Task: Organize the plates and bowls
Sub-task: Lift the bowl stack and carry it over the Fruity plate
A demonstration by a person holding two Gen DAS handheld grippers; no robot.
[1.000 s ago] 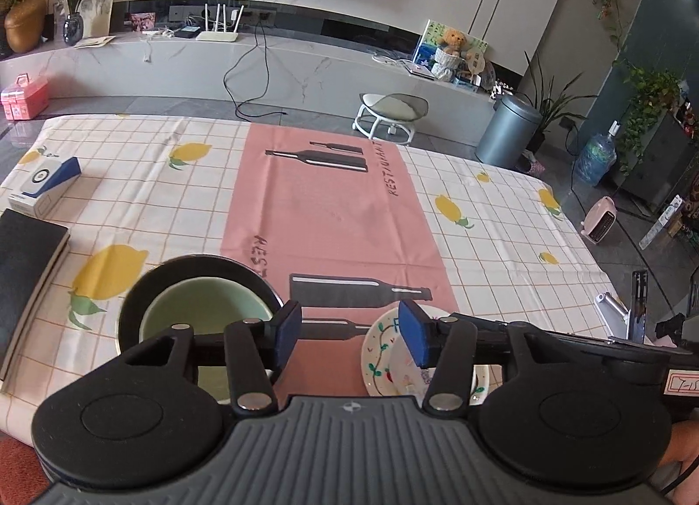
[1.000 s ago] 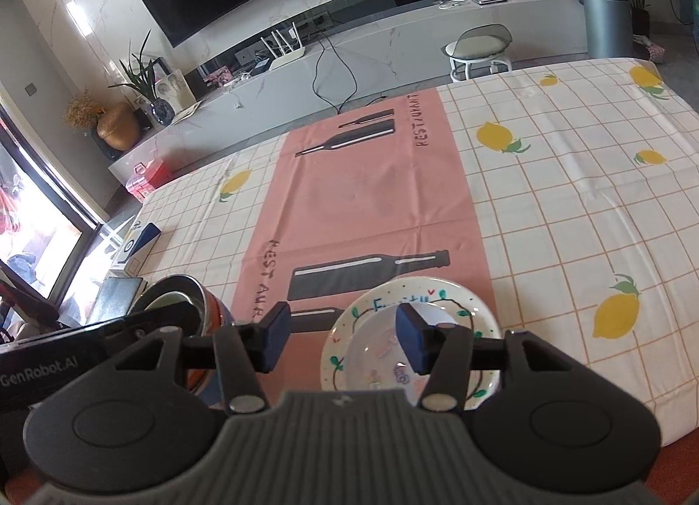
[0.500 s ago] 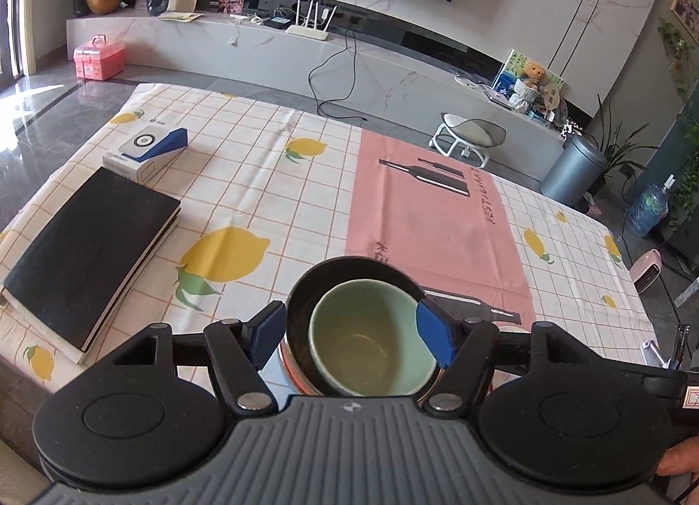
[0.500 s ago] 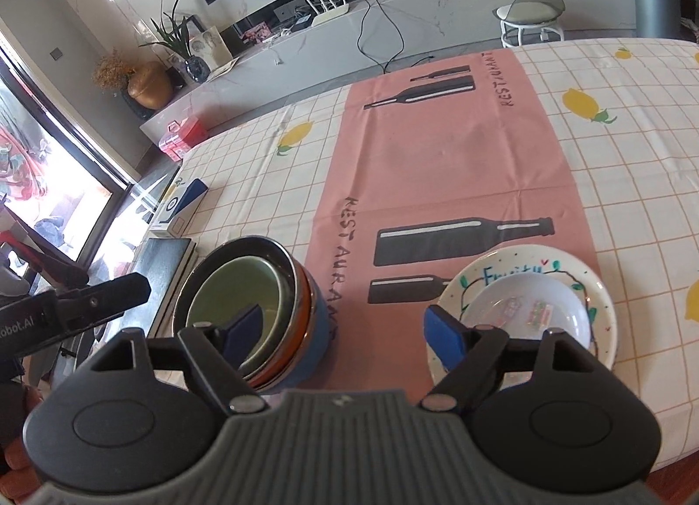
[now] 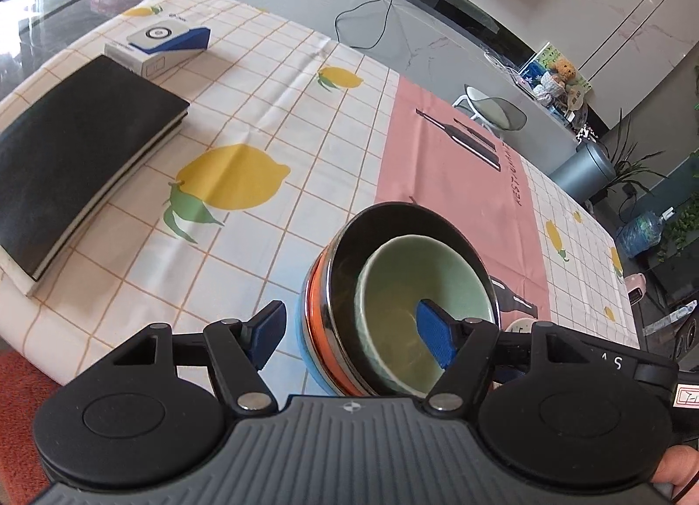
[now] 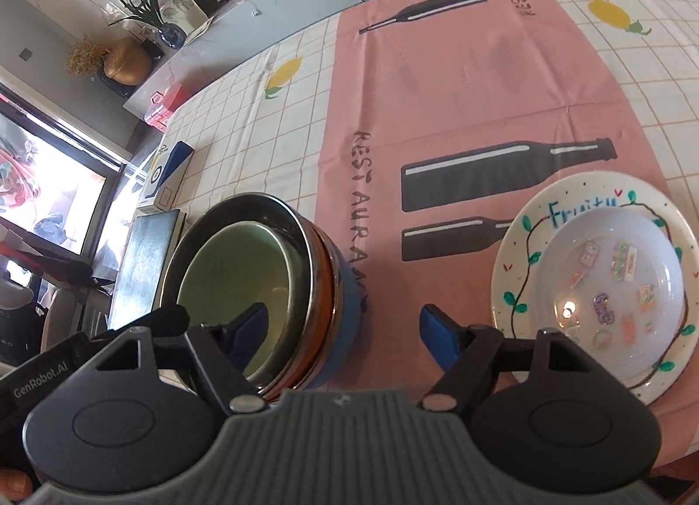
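Both tongs, left (image 5: 349, 332) and right (image 6: 343, 328), are straddling the bowl stack's (image 5: 393, 299) rim, right narrowing; next is pinching it, plate (image 6: 515, 269) sitting at 3 o'clock.

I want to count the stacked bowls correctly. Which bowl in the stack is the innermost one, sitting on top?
The pale green bowl is innermost. It sits inside the black-rimmed bowl; the orange bowl and the blue bowl lie outside it.

I see a stack of nested bowls (image 5: 406, 286) near the surface's (image 5: 306, 81) front edge. The plate (image 6: 546, 238) sits right of it, carrying a shallow dish (image 6: 611, 278). A notebook (image 5: 74, 147) lies at the left edge, a box (image 5: 161, 44) behind it.
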